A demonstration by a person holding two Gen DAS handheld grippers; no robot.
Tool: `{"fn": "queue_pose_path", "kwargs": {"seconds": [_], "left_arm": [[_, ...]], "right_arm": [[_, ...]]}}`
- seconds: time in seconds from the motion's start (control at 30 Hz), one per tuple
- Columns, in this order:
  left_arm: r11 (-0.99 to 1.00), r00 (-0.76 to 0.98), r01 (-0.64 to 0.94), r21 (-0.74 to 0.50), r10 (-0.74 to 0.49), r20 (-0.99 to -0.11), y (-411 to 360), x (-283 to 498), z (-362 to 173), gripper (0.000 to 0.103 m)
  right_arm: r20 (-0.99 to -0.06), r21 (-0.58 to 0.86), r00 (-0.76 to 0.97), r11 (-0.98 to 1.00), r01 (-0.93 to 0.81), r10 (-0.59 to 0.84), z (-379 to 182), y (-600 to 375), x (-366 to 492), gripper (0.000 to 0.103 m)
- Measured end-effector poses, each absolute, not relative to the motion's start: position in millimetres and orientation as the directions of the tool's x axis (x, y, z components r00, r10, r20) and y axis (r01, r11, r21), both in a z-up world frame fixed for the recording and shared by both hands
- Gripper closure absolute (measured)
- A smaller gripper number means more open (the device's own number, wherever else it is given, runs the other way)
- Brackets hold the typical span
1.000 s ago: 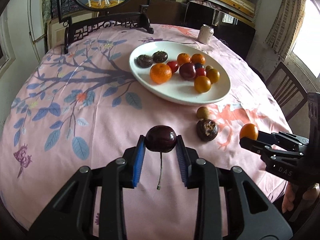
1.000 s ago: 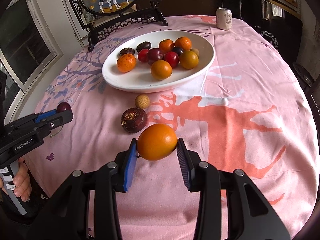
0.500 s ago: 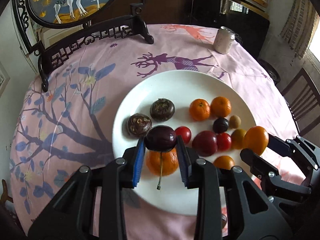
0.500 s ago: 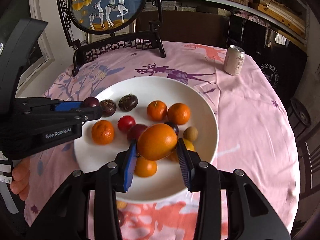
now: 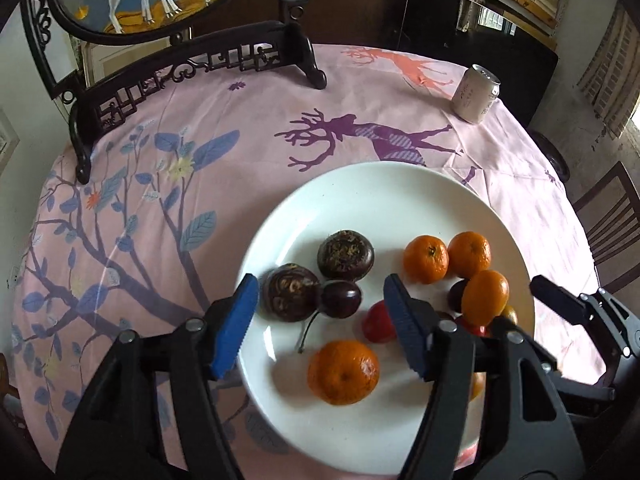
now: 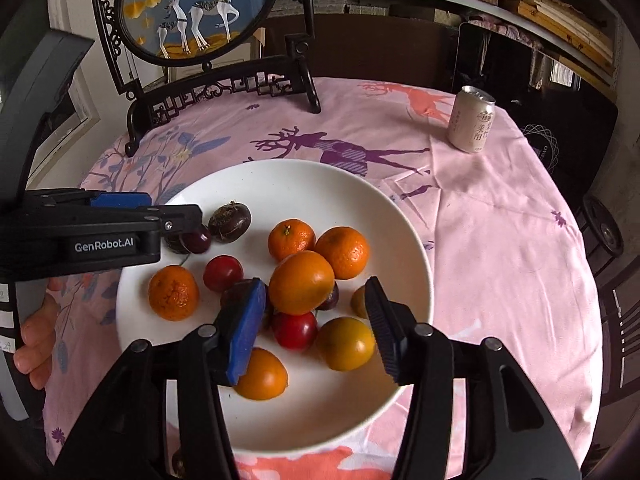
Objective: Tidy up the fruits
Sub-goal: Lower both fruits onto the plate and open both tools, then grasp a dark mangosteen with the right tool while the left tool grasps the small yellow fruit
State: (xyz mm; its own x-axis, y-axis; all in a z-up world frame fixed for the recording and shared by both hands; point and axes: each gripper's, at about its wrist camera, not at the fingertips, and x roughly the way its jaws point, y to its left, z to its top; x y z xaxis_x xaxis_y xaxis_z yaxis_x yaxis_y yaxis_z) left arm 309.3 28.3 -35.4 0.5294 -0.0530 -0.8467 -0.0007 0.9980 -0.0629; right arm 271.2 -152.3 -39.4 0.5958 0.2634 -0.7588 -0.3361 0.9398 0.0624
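Observation:
A white plate [image 5: 360,188] [image 6: 304,176] holds several fruits. My left gripper [image 5: 320,316] is open over the plate's left side. The dark cherry [image 5: 341,298] lies on the plate between its jaws, beside two dark passion fruits [image 5: 291,297]; it also shows in the right wrist view [image 6: 197,241]. My right gripper [image 6: 316,312] is open over the plate's right part. The orange [image 6: 301,282] sits on top of the piled fruits between its jaws, touching neither pad; it also shows in the left wrist view [image 5: 485,298].
A drink can [image 5: 476,94] [image 6: 472,125] stands at the table's far right. A framed deer picture on a black carved stand [image 5: 192,68] [image 6: 208,88] stands at the back. A wooden chair [image 5: 616,216] is at the right.
Both grippers have opened. The cherry has dropped from the left gripper onto the plate, and the orange has left the right gripper's grip and rests on the fruit pile. Both moved closer to the plate.

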Motion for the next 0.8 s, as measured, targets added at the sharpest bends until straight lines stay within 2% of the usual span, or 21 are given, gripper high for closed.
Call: {"fn": "queue_pose_path", "kwargs": {"seconds": [0.17, 0.4, 0.8], "left_arm": [[0.995, 0.598, 0.03, -0.093, -0.092, -0.796, 36.8, 235.9, -18.4, 0.036], [0.996, 0.652, -0.007, -0.087, -0.062, -0.756, 41.8, 135.7, -36.6, 0.029], [0.992, 0.607, -0.024, -0.127, -0.086, -0.79, 57.2, 94.5, -60.9, 0.028]], "right_arm": [[-0.744, 0.087, 0.601, 0.934, -0.346, 0.292, -21.3, -172.7, 211.9, 0.044], [-0.759, 0.152, 0.568, 0.935, -0.322, 0.319, -47.8, -178.9, 131.7, 0.044], [-0.8, 0.184, 0.483, 0.911, -0.369, 0.357, -78.0, -135.6, 122.0, 0.044]]}}
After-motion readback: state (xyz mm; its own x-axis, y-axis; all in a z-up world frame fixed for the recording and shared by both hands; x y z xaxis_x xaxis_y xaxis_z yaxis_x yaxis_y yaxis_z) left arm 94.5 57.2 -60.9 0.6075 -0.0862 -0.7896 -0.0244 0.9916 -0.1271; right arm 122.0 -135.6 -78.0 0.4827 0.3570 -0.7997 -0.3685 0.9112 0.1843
